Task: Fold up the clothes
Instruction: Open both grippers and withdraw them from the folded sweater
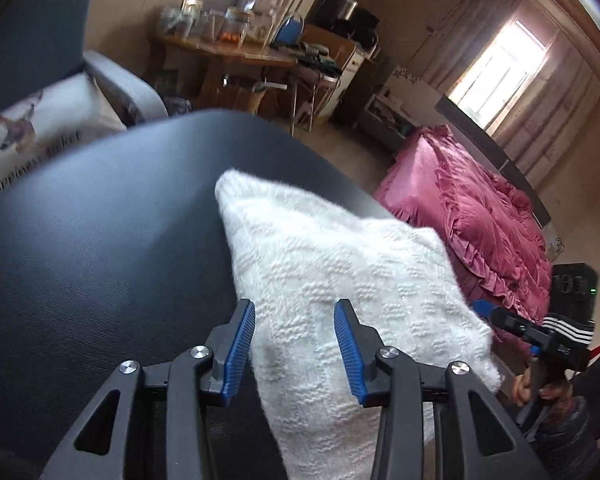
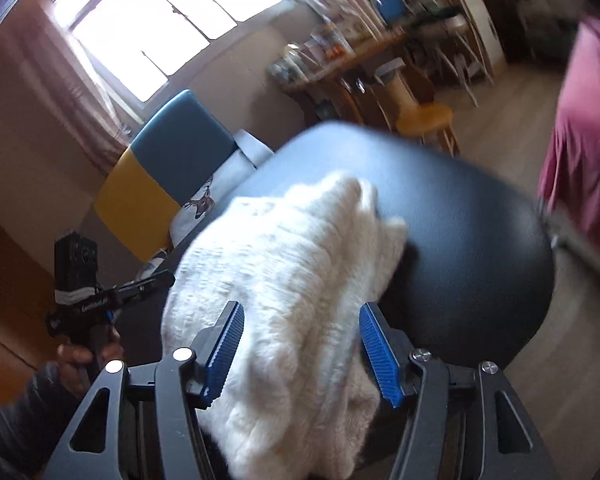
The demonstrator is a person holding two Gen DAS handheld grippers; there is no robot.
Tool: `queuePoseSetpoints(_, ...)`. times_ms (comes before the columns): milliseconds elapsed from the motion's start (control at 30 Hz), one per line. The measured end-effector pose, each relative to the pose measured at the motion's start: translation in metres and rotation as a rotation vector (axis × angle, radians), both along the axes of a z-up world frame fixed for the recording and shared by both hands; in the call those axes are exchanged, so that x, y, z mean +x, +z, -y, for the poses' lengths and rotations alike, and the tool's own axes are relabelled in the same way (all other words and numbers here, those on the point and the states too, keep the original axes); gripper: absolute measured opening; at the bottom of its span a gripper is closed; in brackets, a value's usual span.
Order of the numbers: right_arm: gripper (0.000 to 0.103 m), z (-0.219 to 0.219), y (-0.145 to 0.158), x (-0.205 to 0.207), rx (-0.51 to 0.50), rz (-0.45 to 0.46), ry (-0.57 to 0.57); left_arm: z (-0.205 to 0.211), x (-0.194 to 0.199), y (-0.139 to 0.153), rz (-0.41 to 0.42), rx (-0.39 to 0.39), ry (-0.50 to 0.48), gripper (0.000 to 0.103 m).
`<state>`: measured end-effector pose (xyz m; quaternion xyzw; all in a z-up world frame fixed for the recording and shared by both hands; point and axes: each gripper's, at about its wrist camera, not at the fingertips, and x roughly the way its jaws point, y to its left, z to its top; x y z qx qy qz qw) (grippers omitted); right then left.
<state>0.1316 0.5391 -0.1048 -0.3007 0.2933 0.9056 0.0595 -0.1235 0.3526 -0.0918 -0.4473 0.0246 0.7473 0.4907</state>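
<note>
Left wrist view: a folded white knitted sweater (image 1: 340, 280) lies on the black table (image 1: 100, 240), toward its right edge.
The left gripper (image 1: 295, 348) and right gripper (image 2: 300, 354) both hover over it, jaws spread wide, gripping nothing.

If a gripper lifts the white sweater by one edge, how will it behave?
The sweater is fuzzy knit and already rumpled, so it would likely droop and unfold. Probably light. It may slide on the smooth black table.
</note>
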Motion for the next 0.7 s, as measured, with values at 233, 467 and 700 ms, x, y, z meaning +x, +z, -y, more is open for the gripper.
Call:
queuePoseSetpoints(233,0.06,0.049,0.018,-0.009,0.176,0.052,0.229,-0.025,0.037,0.017,-0.082,-0.006,-0.093,0.041)
queuePoseSetpoints(467,0.04,0.042,-0.05,0.001,0.12,0.267,0.201,-0.044,0.045,-0.026,-0.061,-0.133,-0.076,0.04)
queuePoseSetpoints(700,0.04,0.038,-0.05,0.02,0.079,0.19,0.133,-0.025,0.06,-0.002,-0.147,-0.132,0.031,0.04)
